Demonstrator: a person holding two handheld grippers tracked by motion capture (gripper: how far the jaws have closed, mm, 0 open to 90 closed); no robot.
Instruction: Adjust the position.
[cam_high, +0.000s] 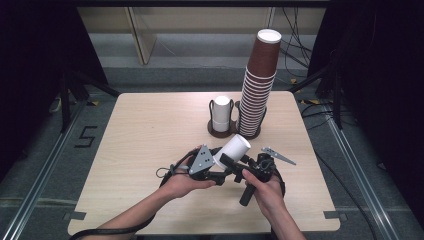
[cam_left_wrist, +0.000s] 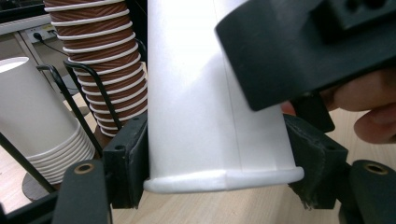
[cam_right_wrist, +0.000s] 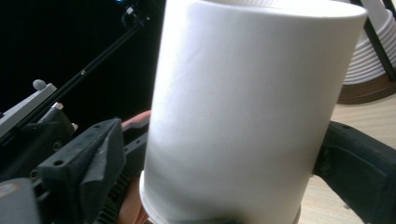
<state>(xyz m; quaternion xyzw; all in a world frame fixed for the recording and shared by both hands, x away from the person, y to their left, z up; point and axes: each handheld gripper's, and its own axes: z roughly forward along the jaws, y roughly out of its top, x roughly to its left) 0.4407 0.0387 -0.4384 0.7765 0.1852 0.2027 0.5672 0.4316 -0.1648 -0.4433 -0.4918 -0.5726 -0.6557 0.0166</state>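
Dark curtains and a grey floor with cables ring a pale wooden surface (cam_high: 150, 135) in the high view. Toward its far edge stands a brown two-slot holder (cam_high: 220, 131): one slot carries a short stack of white cups (cam_high: 221, 113), the other a tall, leaning stack of brown ribbed cups (cam_high: 258, 82) with white rims. Nearer the person, both hands meet over the surface. The left gripper (cam_high: 216, 161) and right gripper (cam_high: 231, 163) both close on a single white cup (cam_high: 232, 151), which lies tilted with its closed base toward the holder, lifted off the wood.

From the left gripper view, the black jaws press on either side of the white cup (cam_left_wrist: 210, 93) just above its rolled rim, holding it. The right gripper (cam_left_wrist: 308, 51) crosses in front at upper right, with fingertips (cam_left_wrist: 369, 107) beside it. Behind are the brown stack (cam_left_wrist: 107, 65) and the white stack (cam_left_wrist: 37, 116) in wire loops.

From the right gripper view, the white cup (cam_right_wrist: 243, 112) sits between the jaws, gripped near its lower part. The left gripper (cam_right_wrist: 70, 158) shows at lower left, and the white stack (cam_right_wrist: 373, 51) at upper right.
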